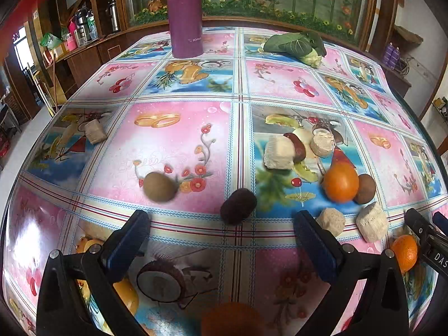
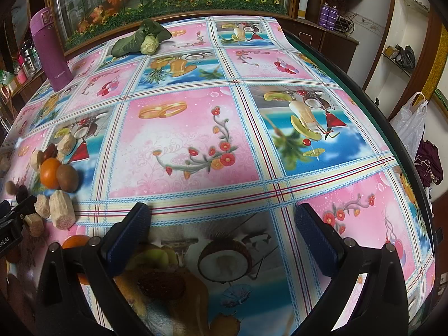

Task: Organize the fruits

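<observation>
With both tongs, left tongs point(image 1: 222, 224) and right tongs point(image 2: 224, 218), wide open and empty, we're between picks; fruit's scattered on the bench point(image 1: 179, 145). Next we'd probably close on the dark fruit point(image 1: 238, 205) just ahead.

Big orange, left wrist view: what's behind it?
A brown kiwi sits right behind the orange, touching it; its left part is covered. Beyond, pale chunks and a dark red fruit.

Desk point(image 1: 179, 151) cover: glossy printed plastic sheet, glare at 8 o'clock. Orange point(image 1: 341, 182): shiny, smooth. Kiwi point(image 1: 159, 187): matt, fuzzy. Pale cut chunks point(image 1: 371, 221): rough, fibrous. Purple flask point(image 1: 185, 14): smooth satin. Gripper pads point(image 1: 129, 245): matt blue.
</observation>
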Tool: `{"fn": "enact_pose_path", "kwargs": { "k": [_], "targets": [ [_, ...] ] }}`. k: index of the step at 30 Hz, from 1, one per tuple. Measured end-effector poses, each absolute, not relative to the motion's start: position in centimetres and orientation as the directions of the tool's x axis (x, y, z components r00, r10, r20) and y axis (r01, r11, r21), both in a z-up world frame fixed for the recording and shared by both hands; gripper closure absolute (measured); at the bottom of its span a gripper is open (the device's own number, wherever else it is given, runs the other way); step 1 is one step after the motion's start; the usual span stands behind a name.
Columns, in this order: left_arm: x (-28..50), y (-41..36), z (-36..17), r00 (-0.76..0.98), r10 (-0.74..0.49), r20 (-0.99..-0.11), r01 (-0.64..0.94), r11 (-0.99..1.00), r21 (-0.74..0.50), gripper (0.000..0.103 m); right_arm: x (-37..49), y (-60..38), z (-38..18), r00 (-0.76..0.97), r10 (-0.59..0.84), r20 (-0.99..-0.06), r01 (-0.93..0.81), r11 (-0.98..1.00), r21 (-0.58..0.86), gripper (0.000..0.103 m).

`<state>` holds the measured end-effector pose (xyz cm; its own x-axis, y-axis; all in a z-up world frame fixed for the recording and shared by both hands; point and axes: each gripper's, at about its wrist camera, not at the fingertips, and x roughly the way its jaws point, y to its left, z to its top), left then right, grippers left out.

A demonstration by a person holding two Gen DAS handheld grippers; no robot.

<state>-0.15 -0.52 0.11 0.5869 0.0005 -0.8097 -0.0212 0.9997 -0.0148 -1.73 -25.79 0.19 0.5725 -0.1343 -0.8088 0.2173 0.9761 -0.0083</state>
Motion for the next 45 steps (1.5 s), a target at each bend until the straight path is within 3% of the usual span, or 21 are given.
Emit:
{"fn": "enact_pose_path", "kwargs": {
  "k": [25, 29, 36, 45],
  "targets": [
    [-0.1, -0.4, 0.1, 0.586, 0.000, -0.810, -0.021, 1.000, -0.015, 0.001, -1.8, -25.8, 0.2, 0.571, -0.134, -0.810, 0.217, 0.976, -0.008, 0.000],
    [-0.6, -0.3, 0.2, 0.538, -0.028, -0.842, 0.002, 0.999, -0.032, 0.001, -2.5, -26.0, 1.0, 0.560, -0.080, -0.825, 0.188, 0.982, 0.032, 0.000],
    [-7.8, 1.6, 5.3, 0.701, 0.027, -0.713, -0.004, 0.999, 0.034, 0.001, -9.0, -23.5, 7.5, 0.770, -0.018, -0.638, 0.101, 0.990, 0.094, 0.000],
    [-10.7, 3.7, 8.0, 0.744, 0.043, -0.667, -0.019, 0.999, 0.042, 0.001, -12.3, -17.7, 8.7, 0.812, 0.030, -0.583, 0.021, 0.997, 0.080, 0.000]
  ]
}}
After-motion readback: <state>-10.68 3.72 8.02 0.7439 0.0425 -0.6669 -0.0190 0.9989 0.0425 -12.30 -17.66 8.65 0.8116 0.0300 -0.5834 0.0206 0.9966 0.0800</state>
